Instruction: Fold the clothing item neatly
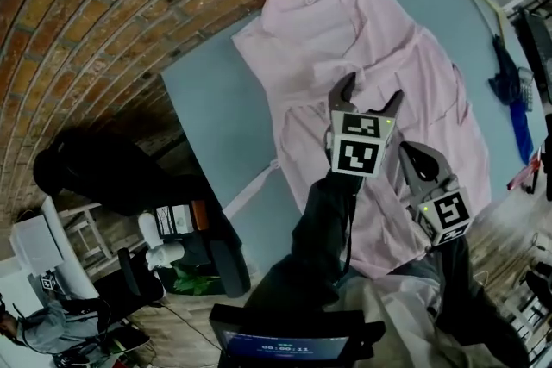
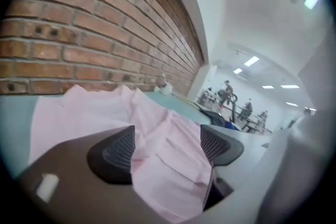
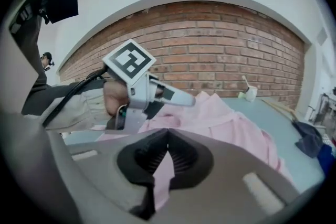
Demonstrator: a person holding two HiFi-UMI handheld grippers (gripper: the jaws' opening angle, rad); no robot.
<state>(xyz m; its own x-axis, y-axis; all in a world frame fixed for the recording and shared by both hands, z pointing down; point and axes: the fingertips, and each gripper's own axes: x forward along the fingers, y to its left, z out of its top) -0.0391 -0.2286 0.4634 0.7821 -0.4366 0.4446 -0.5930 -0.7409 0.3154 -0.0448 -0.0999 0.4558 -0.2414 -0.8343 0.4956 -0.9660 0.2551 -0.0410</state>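
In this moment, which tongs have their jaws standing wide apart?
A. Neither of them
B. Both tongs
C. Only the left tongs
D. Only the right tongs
C: in the left gripper view the left tongs have a wide gap between the jaws, over the pink shirt, while the right tongs are shut on the shirt.

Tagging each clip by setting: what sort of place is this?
Probably an open workshop or lab: a brick wall, a blue table carrying a pink garment, and strip-lit workstations with people farther back.
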